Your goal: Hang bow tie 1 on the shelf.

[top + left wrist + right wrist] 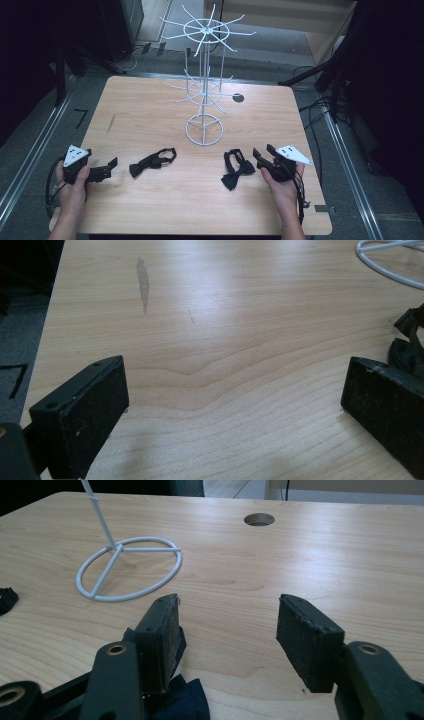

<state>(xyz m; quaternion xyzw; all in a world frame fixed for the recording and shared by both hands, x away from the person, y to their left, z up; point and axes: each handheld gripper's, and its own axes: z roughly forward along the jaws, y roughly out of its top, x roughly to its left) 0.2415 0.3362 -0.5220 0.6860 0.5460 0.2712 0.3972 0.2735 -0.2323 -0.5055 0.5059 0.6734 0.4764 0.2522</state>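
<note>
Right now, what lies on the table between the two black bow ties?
Nothing: in the high view, bare wooden table separates the left bow tie from the right bow tie; the white wire rack stands farther back.

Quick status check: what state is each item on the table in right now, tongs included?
White wire display rack: upright, hooks bare.
Left black fabric bow tie: flat on the table, untouched.
Right black fabric bow tie: flat on the table, beside the right tongs, not gripped.
Left tongs: open, nothing between them.
Right tongs: open, bare wood between them.
</note>
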